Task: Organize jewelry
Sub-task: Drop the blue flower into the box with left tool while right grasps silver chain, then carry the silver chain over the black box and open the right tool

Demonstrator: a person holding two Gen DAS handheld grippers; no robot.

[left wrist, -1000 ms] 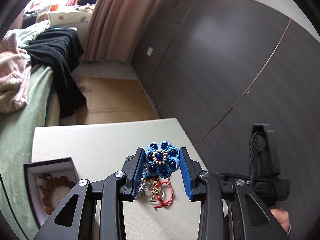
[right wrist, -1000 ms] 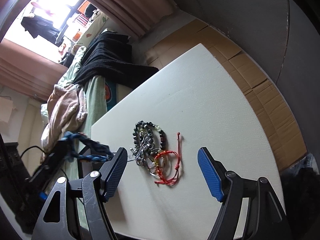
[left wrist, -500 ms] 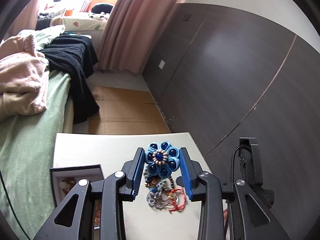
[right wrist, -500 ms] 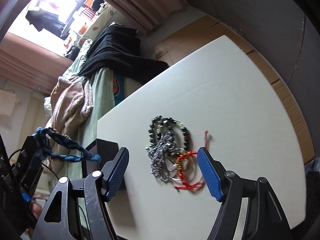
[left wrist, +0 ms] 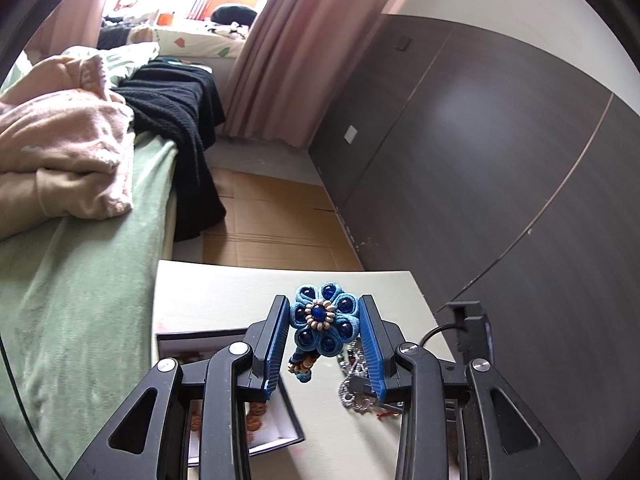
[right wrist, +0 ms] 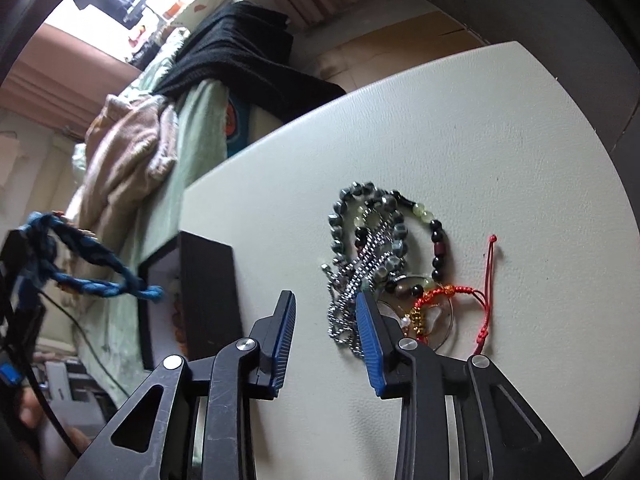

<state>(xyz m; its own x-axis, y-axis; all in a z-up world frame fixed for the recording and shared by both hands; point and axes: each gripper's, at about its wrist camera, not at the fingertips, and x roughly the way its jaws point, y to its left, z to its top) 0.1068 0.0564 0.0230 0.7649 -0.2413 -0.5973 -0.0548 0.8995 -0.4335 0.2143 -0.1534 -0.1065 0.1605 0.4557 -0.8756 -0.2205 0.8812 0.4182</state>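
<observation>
Left gripper (left wrist: 324, 326): its blue-padded jaws were clamped on the blue fabric flower ornament with dark blue beads and a ring of pale beads at its centre (left wrist: 323, 316), as in both earlier frames. Since a second ago it had risen and drawn back — more of the bed (left wrist: 80, 280) and floor showed above the worktop.

Flower ornament: held in the air above the pale worktop (left wrist: 224, 300); its braided blue cord (right wrist: 84, 272) trailed loose in the right wrist view, toward the box.

Black jewellery box with white lining (left wrist: 224, 338): open on the worktop near the bed side, brown beads inside. It had shifted in the left wrist view from the far left to directly beneath the left jaw.

Right gripper (right wrist: 326, 324): jaws apart and holding nothing, though plainly narrower than a second ago. It had come lower and closer, so its right jaw now overlapped the pile.

Heap of remaining jewellery (right wrist: 380, 256): a dark and pale green beaded bracelet, a silver chain (right wrist: 352, 296) and a red cord bracelet (right wrist: 456, 292) lay tangled on the worktop — unmoved, beside the box but apart from it.
</observation>
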